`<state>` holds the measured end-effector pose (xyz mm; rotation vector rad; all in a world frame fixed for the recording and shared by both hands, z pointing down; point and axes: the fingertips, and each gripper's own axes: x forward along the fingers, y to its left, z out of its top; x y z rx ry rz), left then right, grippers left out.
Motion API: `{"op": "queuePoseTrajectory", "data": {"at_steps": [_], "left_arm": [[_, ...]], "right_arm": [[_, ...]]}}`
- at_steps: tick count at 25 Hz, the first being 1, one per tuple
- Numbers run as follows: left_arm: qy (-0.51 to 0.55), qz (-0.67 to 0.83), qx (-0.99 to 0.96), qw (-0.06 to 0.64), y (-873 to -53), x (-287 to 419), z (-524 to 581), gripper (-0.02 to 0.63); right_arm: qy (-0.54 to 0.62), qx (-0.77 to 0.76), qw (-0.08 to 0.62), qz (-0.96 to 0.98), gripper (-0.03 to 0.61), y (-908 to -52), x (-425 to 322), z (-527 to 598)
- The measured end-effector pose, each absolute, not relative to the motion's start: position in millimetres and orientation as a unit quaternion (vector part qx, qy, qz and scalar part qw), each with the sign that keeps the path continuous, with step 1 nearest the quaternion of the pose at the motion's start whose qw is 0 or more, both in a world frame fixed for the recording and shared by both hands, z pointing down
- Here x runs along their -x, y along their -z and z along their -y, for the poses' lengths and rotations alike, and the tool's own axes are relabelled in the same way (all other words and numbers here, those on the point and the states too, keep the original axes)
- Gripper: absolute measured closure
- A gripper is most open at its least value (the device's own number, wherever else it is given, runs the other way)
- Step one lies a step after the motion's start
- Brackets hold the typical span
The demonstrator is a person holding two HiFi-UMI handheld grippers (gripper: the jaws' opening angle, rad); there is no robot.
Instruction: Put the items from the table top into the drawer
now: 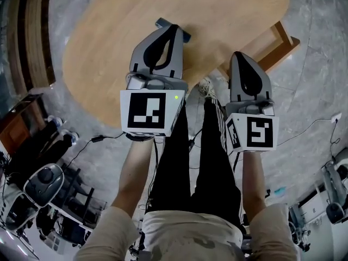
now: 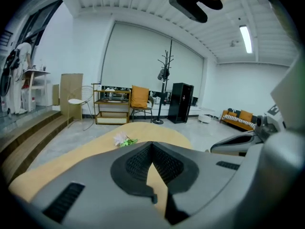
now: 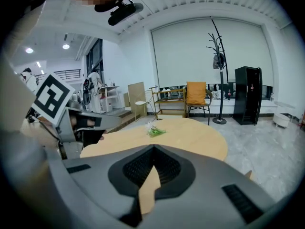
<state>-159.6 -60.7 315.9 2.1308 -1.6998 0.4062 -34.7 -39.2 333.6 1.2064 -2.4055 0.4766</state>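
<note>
A small sprig of white flower with green leaves [image 2: 125,140] lies far out on the oval wooden table [image 1: 109,53], and it also shows in the right gripper view [image 3: 155,131]. My left gripper [image 2: 152,144] hangs shut over the table with nothing between its jaws; in the head view it [image 1: 173,29] is above the table's middle. My right gripper [image 3: 153,147] is shut too, holds nothing, and hovers at the table's near right edge [image 1: 239,56]. A wooden drawer [image 1: 277,42] sticks out from the table's right side. In the head view the flower is hidden.
Beyond the table stand a yellow chair [image 2: 139,99], a low shelf [image 2: 112,106], a coat stand [image 2: 164,80] and a black cabinet [image 2: 181,102]. Wooden steps [image 2: 28,137] rise at the left. Equipment and cables [image 1: 49,184] lie on the floor by the person's legs.
</note>
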Motion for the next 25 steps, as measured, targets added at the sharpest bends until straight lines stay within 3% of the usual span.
{"op": "queuePoseTrajectory", "data": {"at_steps": [4,5,7,14,25], "left_arm": [[-0.262,0.525,-0.803,0.106,-351,158,72,0.606],[-0.308,0.483,-0.816,0.078,-365,154,72,0.574],[-0.387,0.372,-0.843,0.046,-393,145,68,0.382],[-0.592,0.005,-0.803,-0.060,-467,152,31,0.376],[-0.689,-0.160,-0.700,-0.097,-519,176,30,0.383]], "right_arm": [[-0.183,-0.431,0.221,0.855,0.572,-350,27,26],[-0.184,-0.430,0.224,0.855,0.572,-352,27,25],[-0.186,-0.427,0.227,0.856,0.572,-355,26,22],[-0.195,-0.408,0.237,0.860,0.573,-363,34,7],[-0.216,-0.372,0.236,0.871,0.572,-371,53,-11]]}}
